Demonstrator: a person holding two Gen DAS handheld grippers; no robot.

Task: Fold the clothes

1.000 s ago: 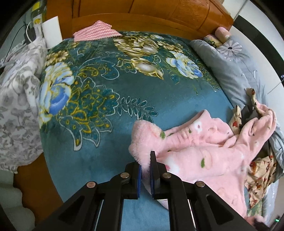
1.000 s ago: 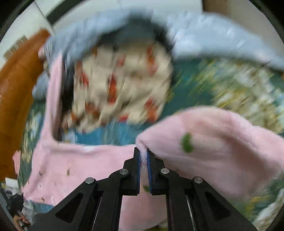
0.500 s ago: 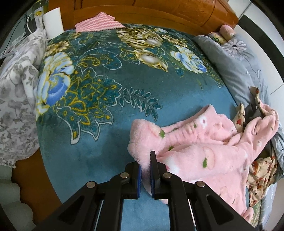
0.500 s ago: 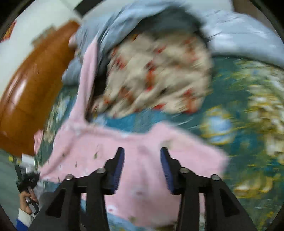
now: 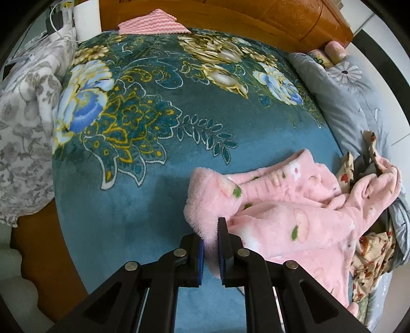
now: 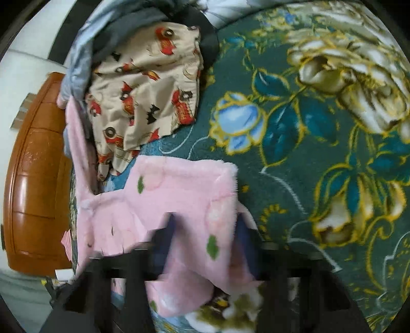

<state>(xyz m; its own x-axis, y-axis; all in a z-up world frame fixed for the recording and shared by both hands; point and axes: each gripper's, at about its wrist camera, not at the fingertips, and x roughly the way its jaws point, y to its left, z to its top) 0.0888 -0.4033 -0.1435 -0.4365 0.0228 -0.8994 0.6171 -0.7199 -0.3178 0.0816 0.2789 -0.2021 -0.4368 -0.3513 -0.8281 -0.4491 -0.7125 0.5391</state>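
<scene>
A fluffy pink garment [image 5: 276, 212] with green and peach spots lies crumpled on the teal floral blanket [image 5: 153, 123]. My left gripper [image 5: 210, 252] is shut on the garment's fluffy edge, low over the blanket. In the right wrist view the same pink garment [image 6: 184, 202] lies flat below my right gripper [image 6: 205, 240], whose jaws stand wide apart over it; the picture there is smeared and glitchy.
A beige garment with red cartoon prints [image 6: 143, 89] lies beside the pink one, also seen in the left wrist view [image 5: 371, 258]. A grey quilt [image 5: 340, 102], a wooden headboard [image 5: 256, 15], a folded pink cloth [image 5: 151, 23] and a grey floral cover [image 5: 23, 123] surround the blanket.
My right gripper has opened and let go of the pink garment, which now lies flat on the blanket. My left gripper keeps its hold and has shifted only slightly.
</scene>
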